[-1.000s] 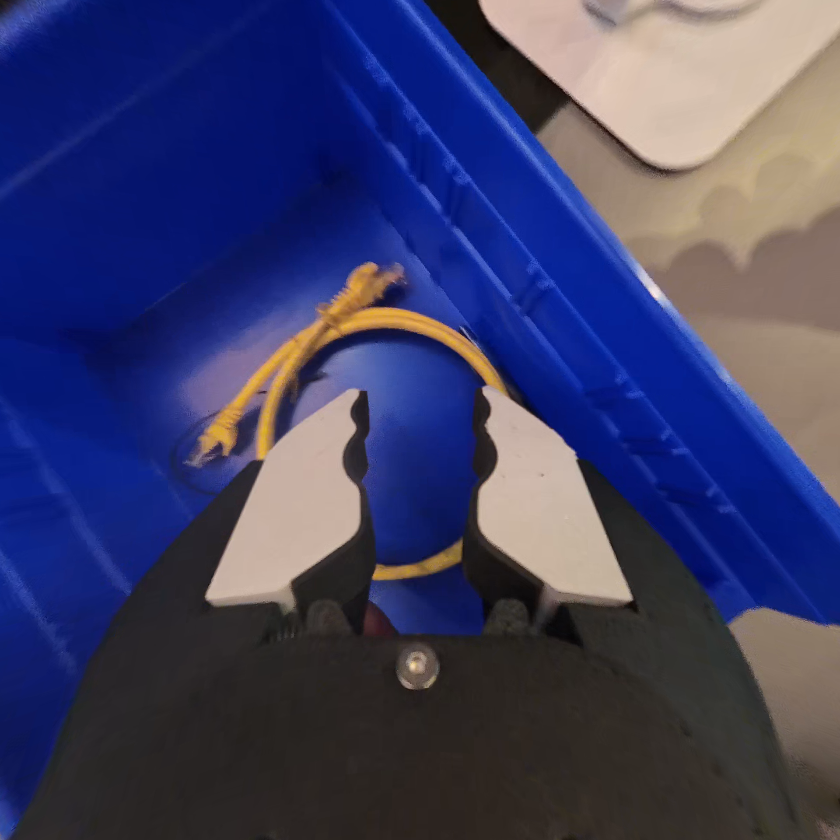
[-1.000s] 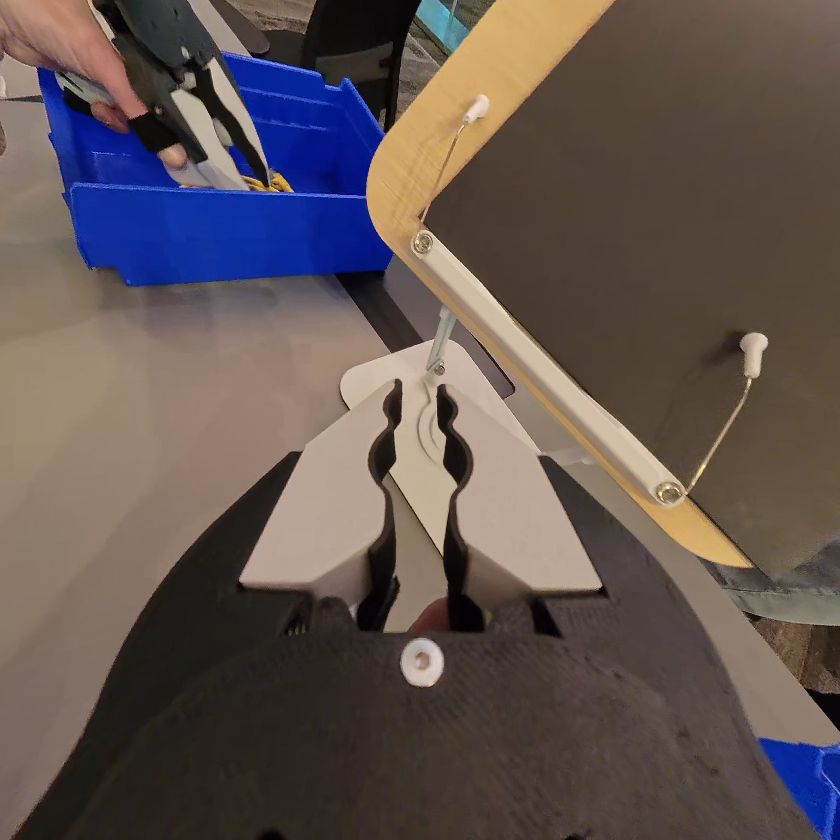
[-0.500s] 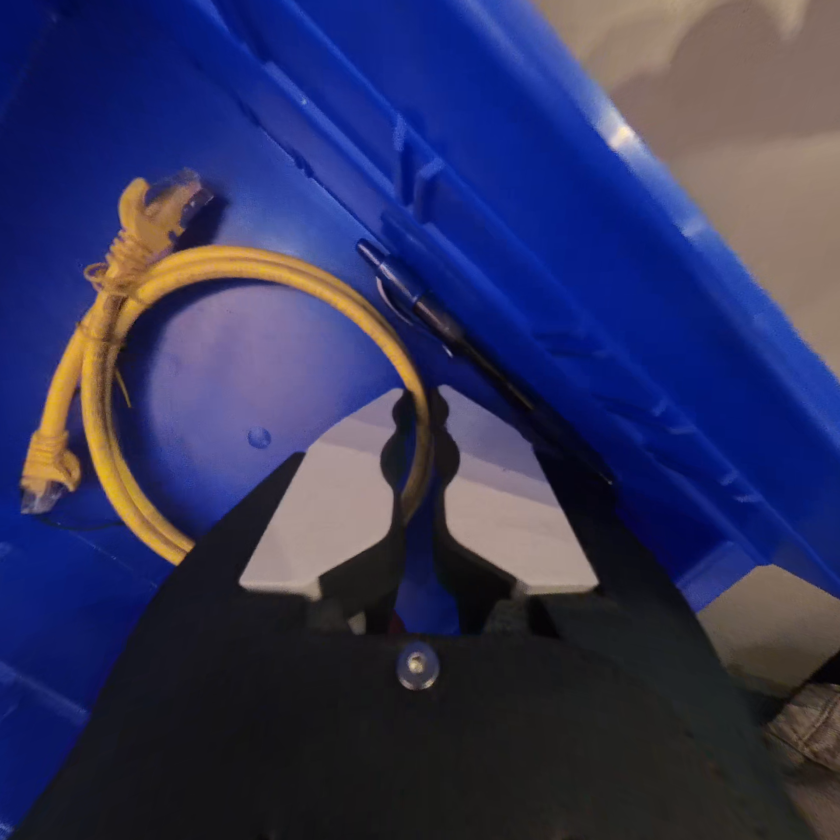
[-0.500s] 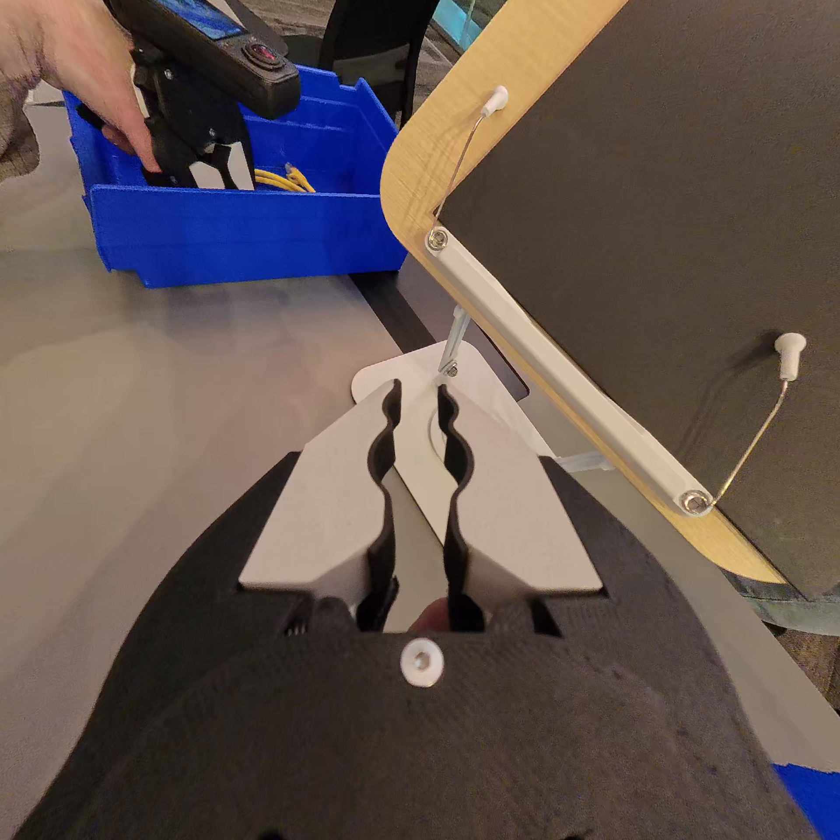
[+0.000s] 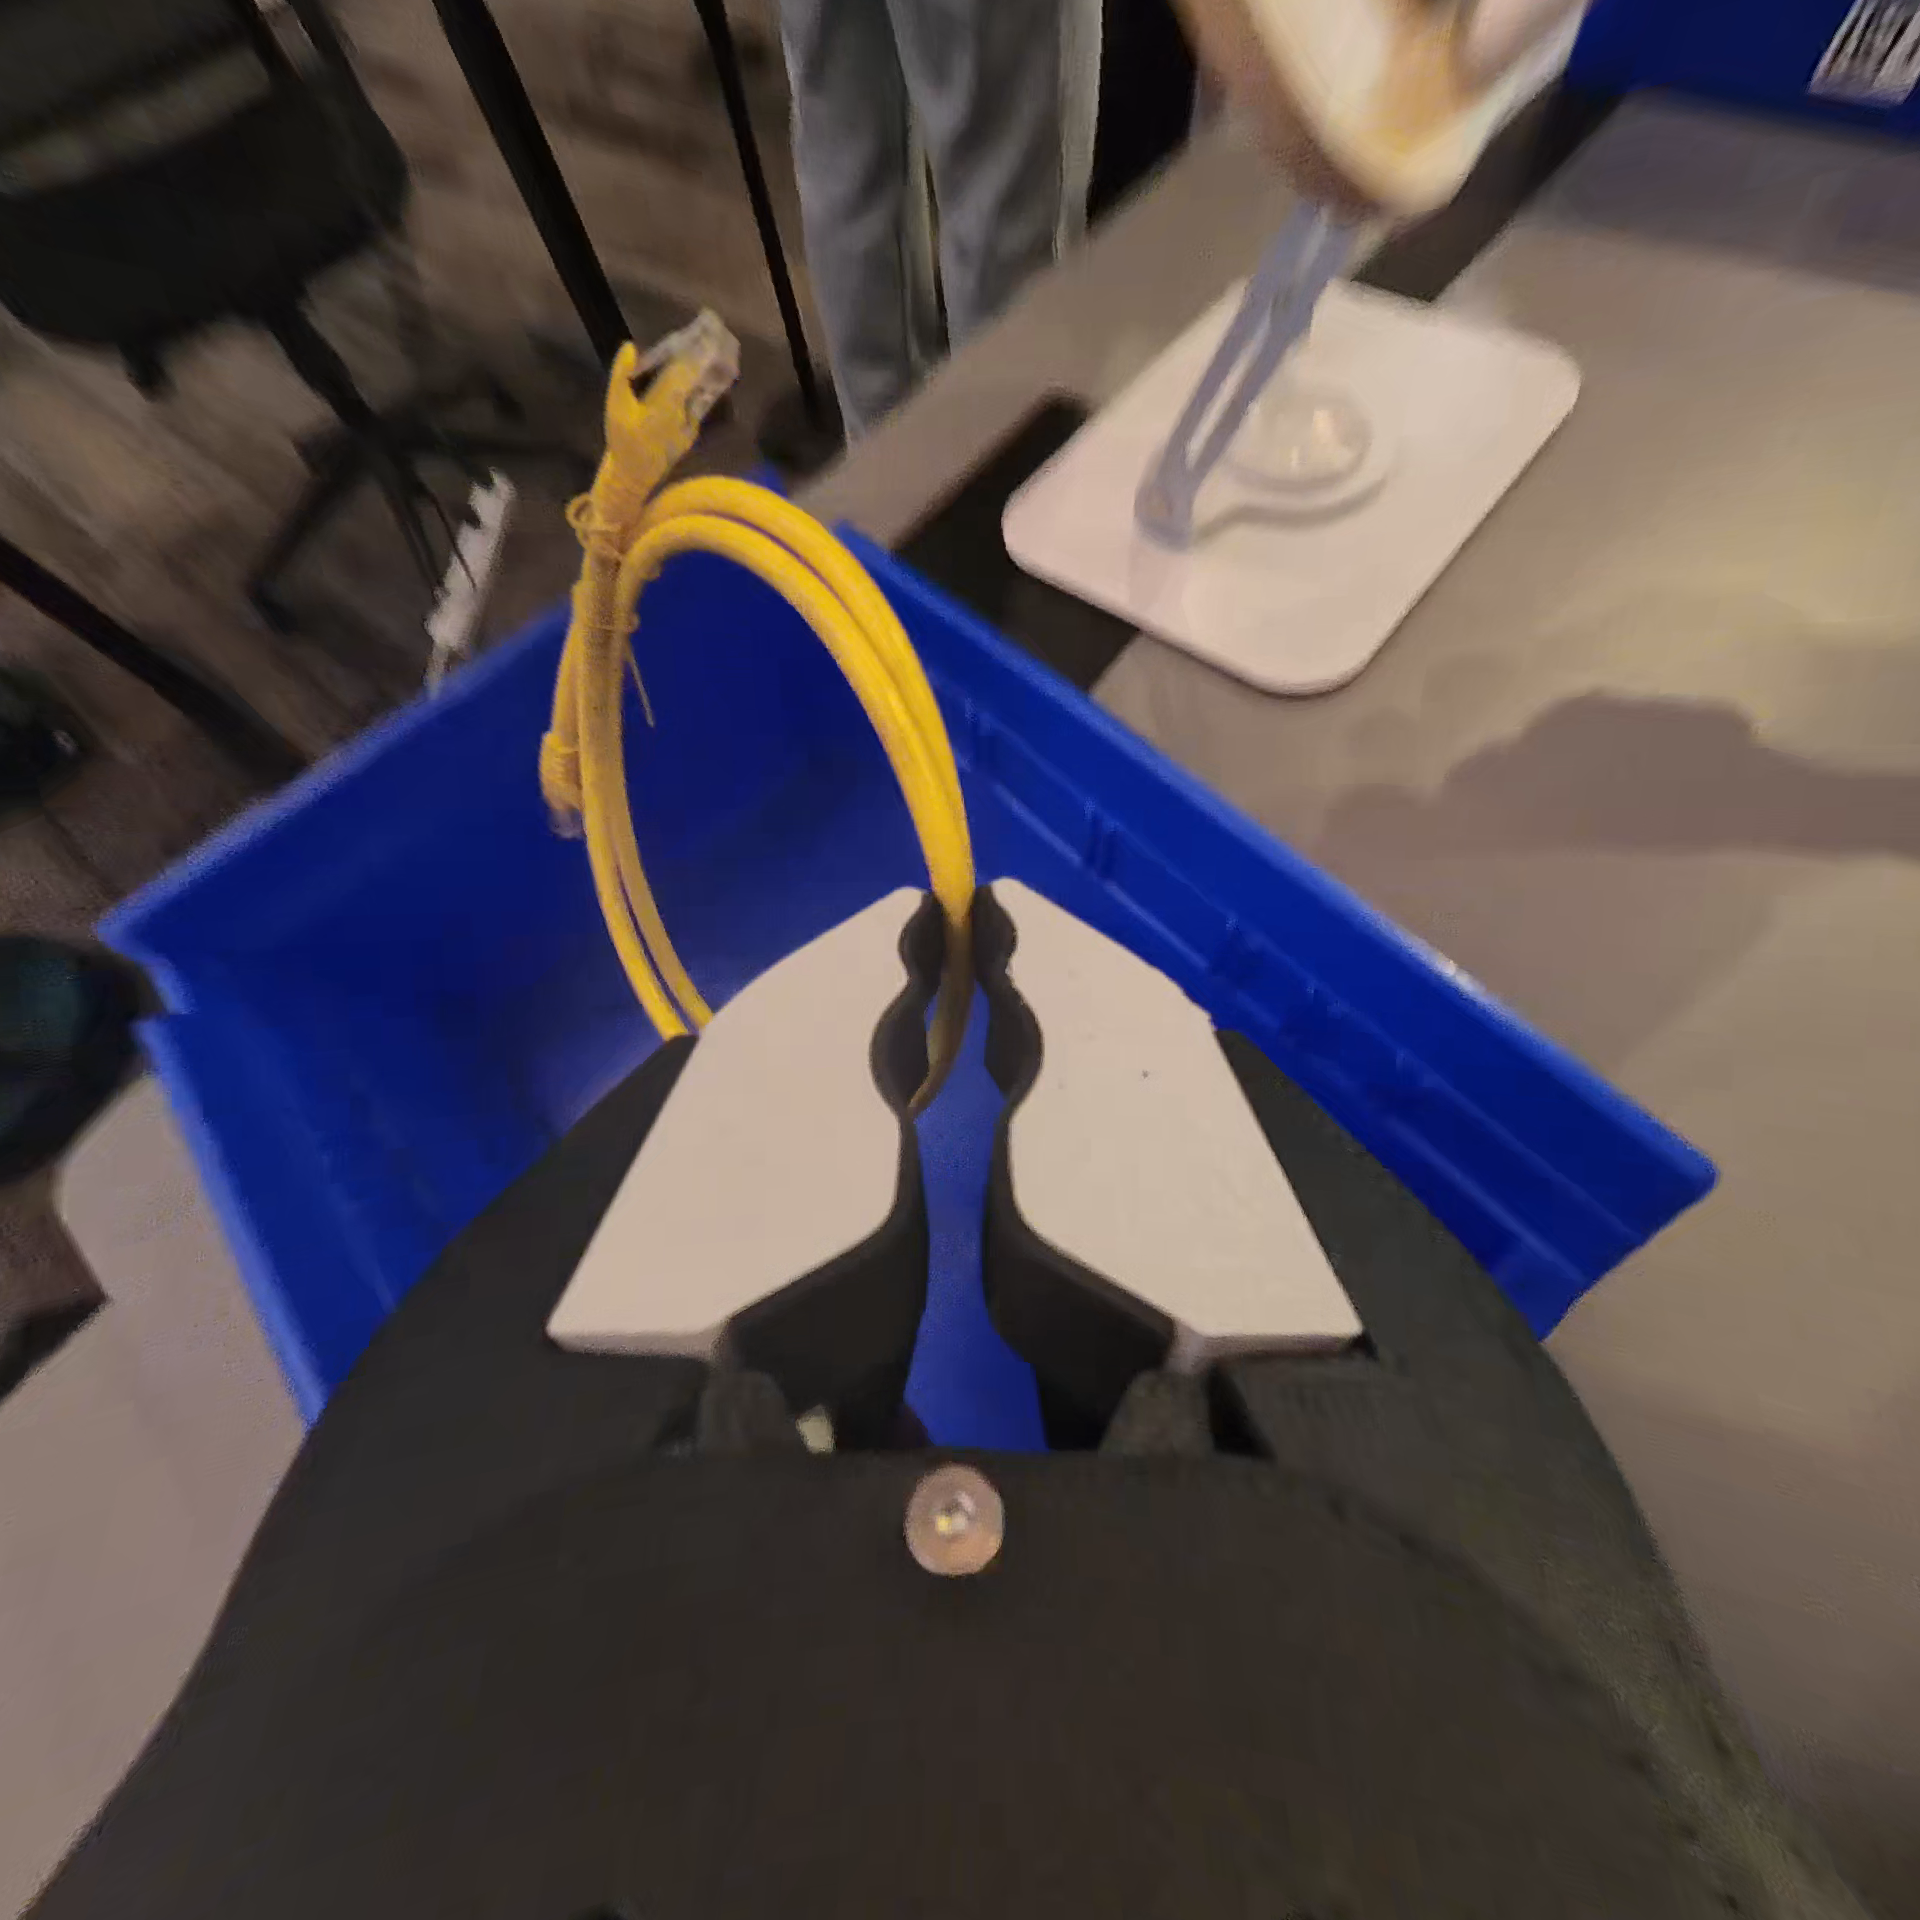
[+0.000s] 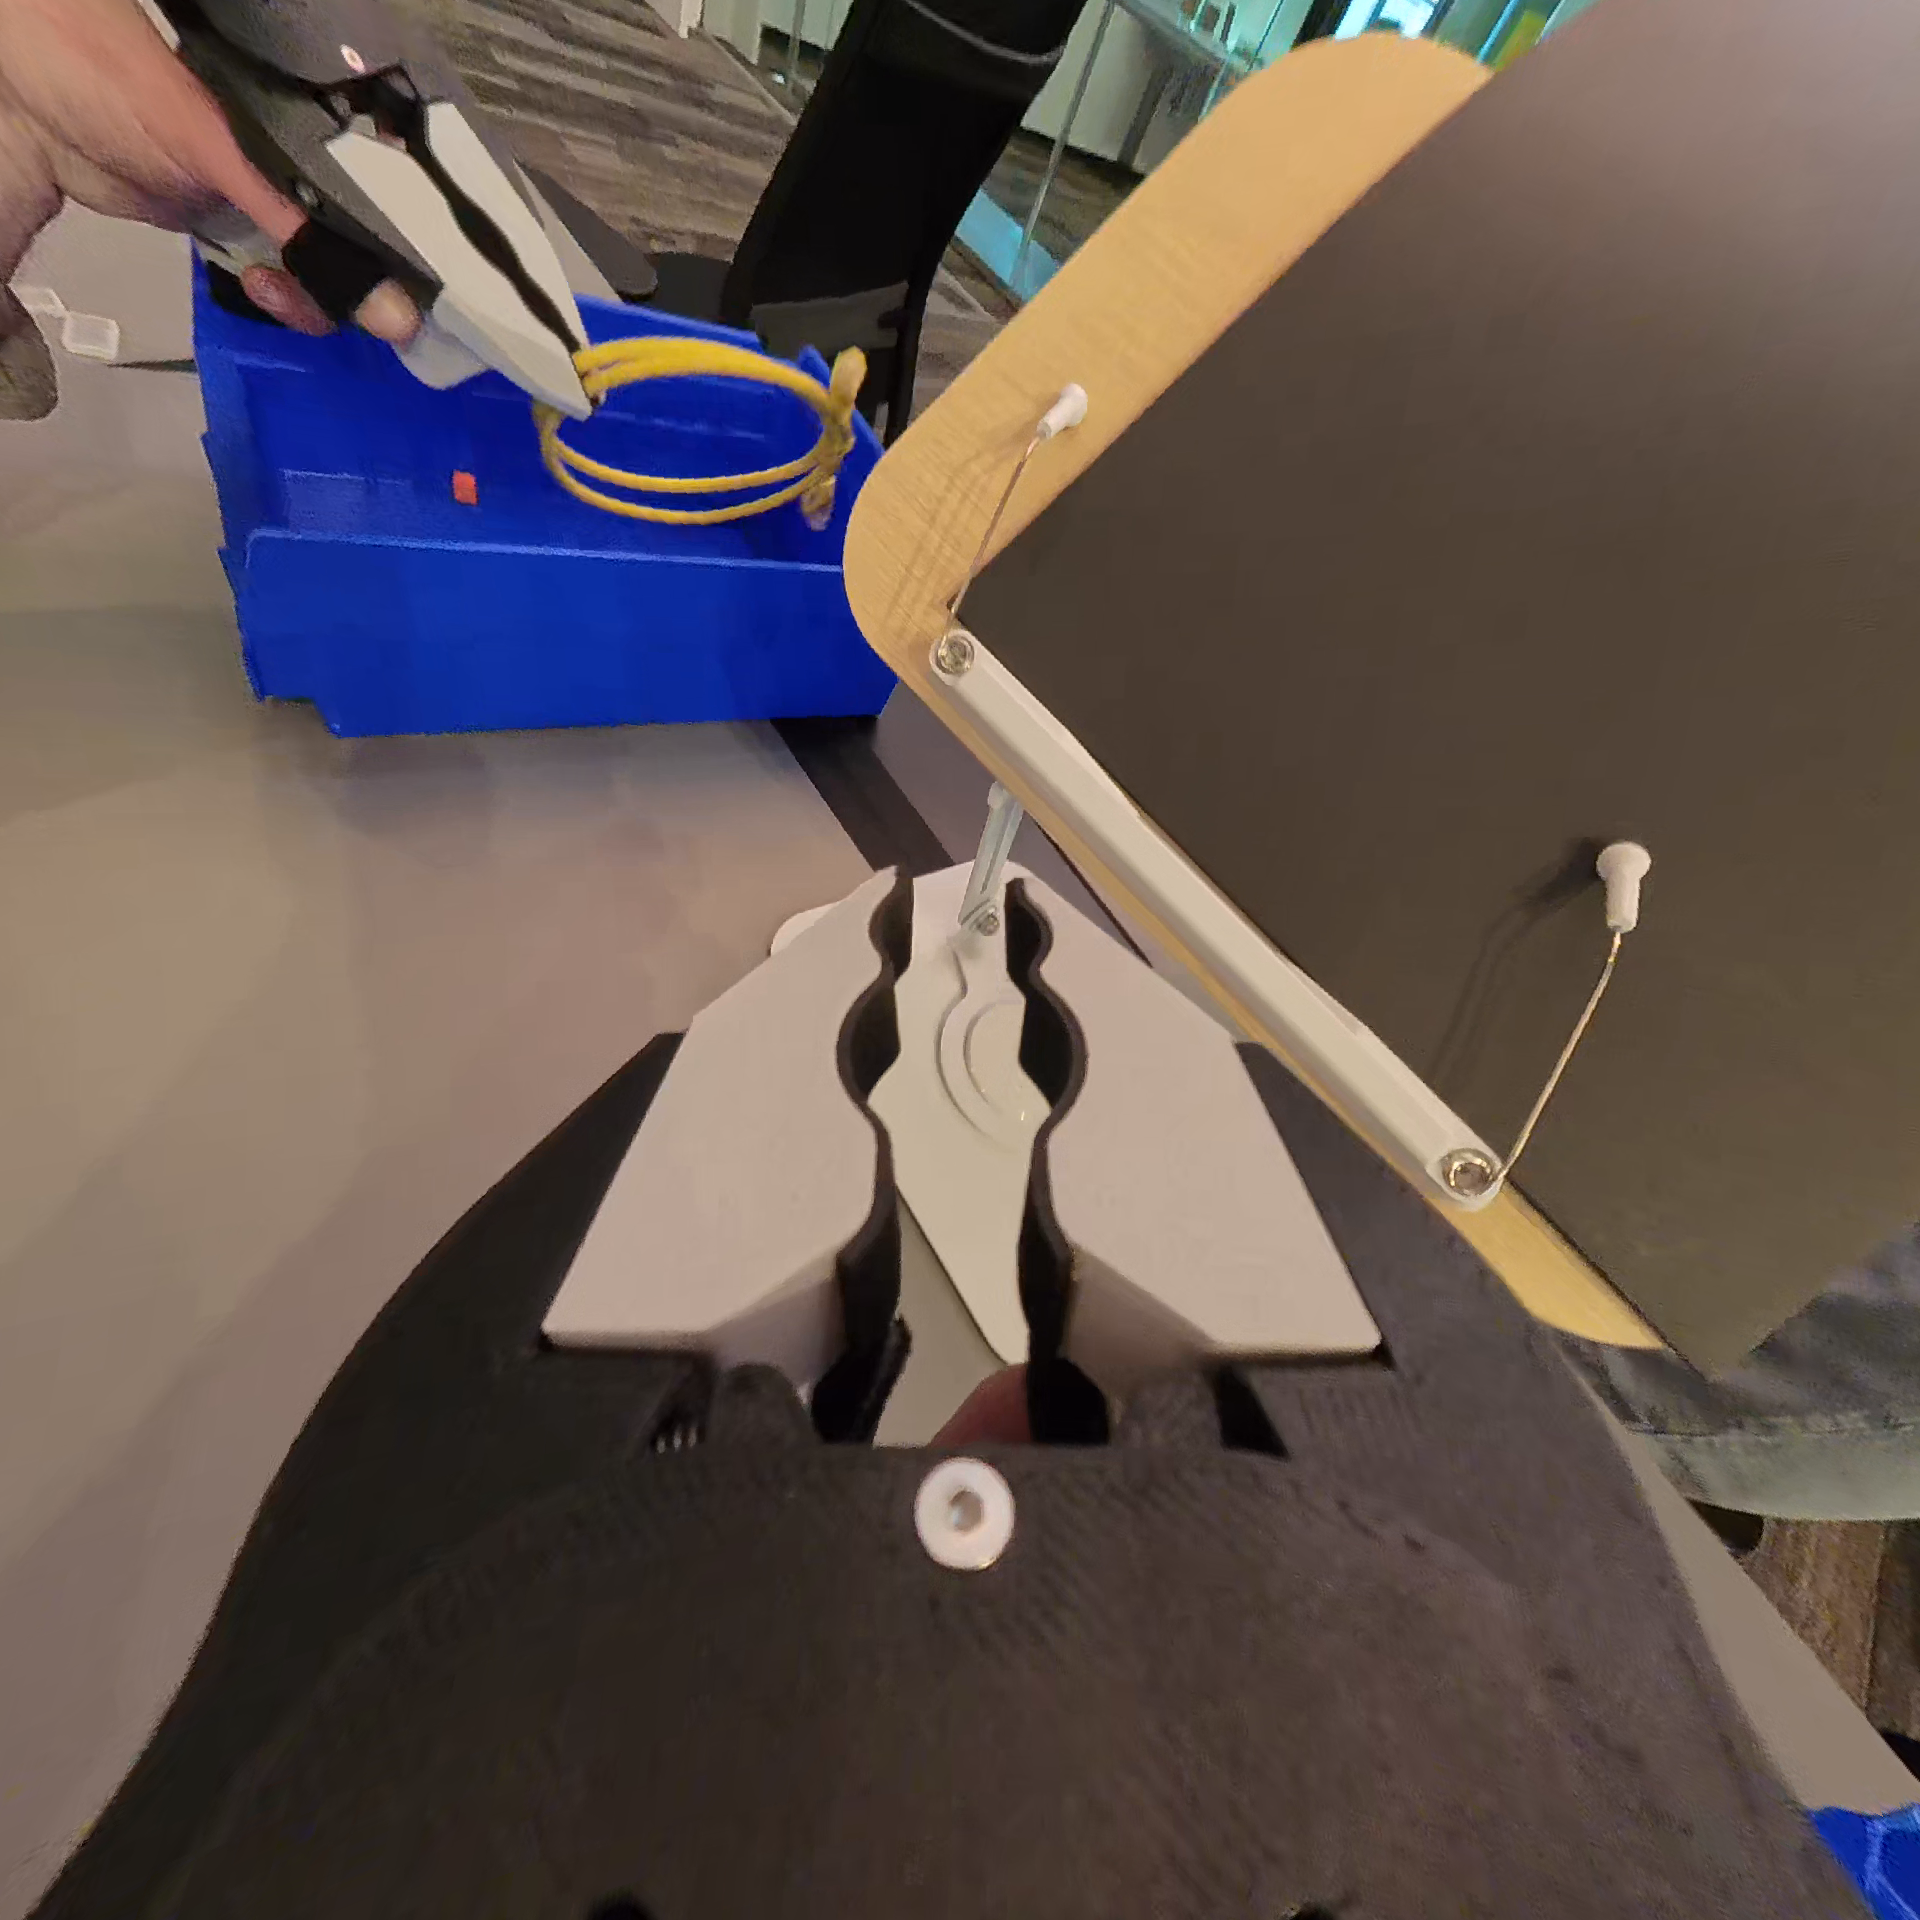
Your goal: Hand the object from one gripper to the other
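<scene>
Cable (image 5: 914, 717), yellow and tied into a coil, hung from the left gripper (image 5: 954, 914), whose fingers (image 5: 790, 1132) were pressed together on one strand of the loop near their tips. The rest of the coil stood up and away from the fingers, with a clear plug at its far end, and it was held in the air above the blue bin (image 5: 1299, 935), clear of the bin's walls. In the right wrist view the same cable (image 6: 686, 436) showed as a flat ring sticking out sideways from the left gripper (image 6: 577, 390), which a hand (image 6: 94, 135) gripped over the bin (image 6: 540, 634). The right gripper (image 6: 961, 904) was well apart from the cable, low over the grey tabletop (image 6: 312, 987); its fingers (image 6: 748, 1153) stood slightly apart with a narrow gap between them and nothing in it. Through that gap showed the white base (image 6: 966, 1091) of a stand, and the stand's tilted board (image 6: 1455, 520), dark with a wooden edge, filled the right of that view. In the left wrist view the white base (image 5: 1299, 540) sat on the tabletop (image 5: 1558, 935) just past the bin, somewhat blurred
</scene>
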`<state>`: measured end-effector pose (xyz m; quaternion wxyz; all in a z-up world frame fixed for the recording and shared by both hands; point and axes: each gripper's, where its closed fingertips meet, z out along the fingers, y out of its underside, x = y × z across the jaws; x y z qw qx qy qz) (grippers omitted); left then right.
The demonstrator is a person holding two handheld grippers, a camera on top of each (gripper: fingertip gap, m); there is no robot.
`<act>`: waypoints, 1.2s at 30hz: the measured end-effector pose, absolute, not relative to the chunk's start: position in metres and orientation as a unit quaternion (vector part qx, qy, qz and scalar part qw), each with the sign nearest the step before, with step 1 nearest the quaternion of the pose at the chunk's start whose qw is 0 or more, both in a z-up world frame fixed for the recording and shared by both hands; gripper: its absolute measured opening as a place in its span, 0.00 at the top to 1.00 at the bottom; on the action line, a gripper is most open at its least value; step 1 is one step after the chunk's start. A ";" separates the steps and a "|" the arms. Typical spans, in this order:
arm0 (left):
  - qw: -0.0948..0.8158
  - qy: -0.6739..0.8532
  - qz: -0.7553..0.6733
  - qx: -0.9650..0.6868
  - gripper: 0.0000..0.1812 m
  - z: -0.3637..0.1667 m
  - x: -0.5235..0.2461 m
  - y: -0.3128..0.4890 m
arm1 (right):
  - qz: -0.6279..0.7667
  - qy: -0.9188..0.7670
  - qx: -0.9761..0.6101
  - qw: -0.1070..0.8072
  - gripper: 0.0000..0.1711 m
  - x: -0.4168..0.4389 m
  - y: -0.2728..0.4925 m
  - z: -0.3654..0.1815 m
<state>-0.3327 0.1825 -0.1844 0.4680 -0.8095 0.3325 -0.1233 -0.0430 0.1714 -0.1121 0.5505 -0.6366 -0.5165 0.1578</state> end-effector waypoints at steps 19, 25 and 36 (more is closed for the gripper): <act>0.698 0.541 -0.021 -0.468 0.97 -0.023 -0.129 0.115 | 0.486 -0.415 -0.502 0.583 0.79 -0.074 0.104 -0.019; 0.720 0.568 -0.008 -0.398 0.97 -0.028 -0.064 0.099 | 0.600 -0.370 -0.452 0.547 0.76 -0.057 0.091 0.006; 0.692 0.579 -0.058 -0.427 0.93 -0.059 -0.047 0.111 | 0.519 -0.419 -0.444 0.598 0.98 -0.061 0.087 0.001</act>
